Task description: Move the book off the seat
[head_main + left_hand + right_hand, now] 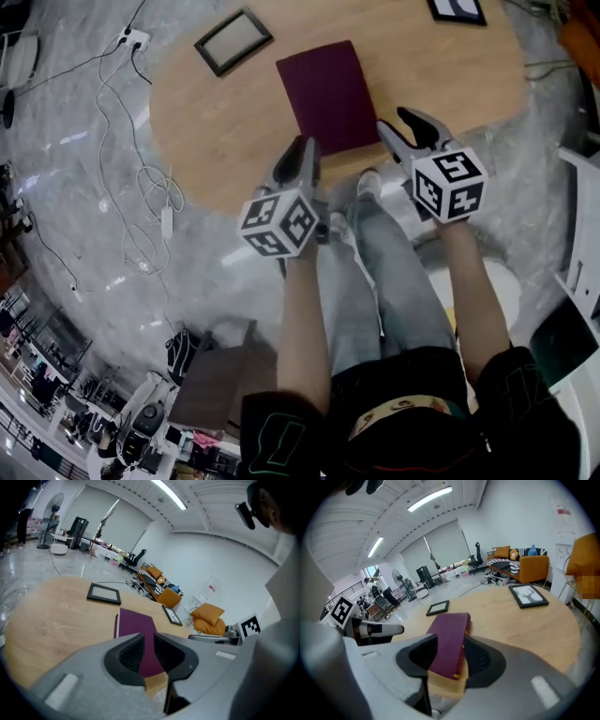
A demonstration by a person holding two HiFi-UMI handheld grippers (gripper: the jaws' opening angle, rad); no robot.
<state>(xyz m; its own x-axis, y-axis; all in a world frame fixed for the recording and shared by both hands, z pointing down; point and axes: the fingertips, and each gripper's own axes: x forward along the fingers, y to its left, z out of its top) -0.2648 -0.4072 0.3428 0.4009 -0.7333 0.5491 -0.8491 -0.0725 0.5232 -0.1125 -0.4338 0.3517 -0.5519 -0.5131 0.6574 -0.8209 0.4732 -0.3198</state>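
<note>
Book (328, 94): maroon, flat on the wooden counter (216, 122), near its front edge.
Left gripper (305, 147): nearly clenched, pinching nothing, at the book's near-left corner.
Right gripper (395, 123): released, straddling the book's near-right corner.

Oval wooden desk (216, 122) on a grey, glossy marbled floor (84, 225), white cables (141, 183) trailing beside it. White walls (220, 564), strip lights (168, 494) overhead; orange sofa (532, 566) and standing fan (55, 503) beyond the desk.
</note>
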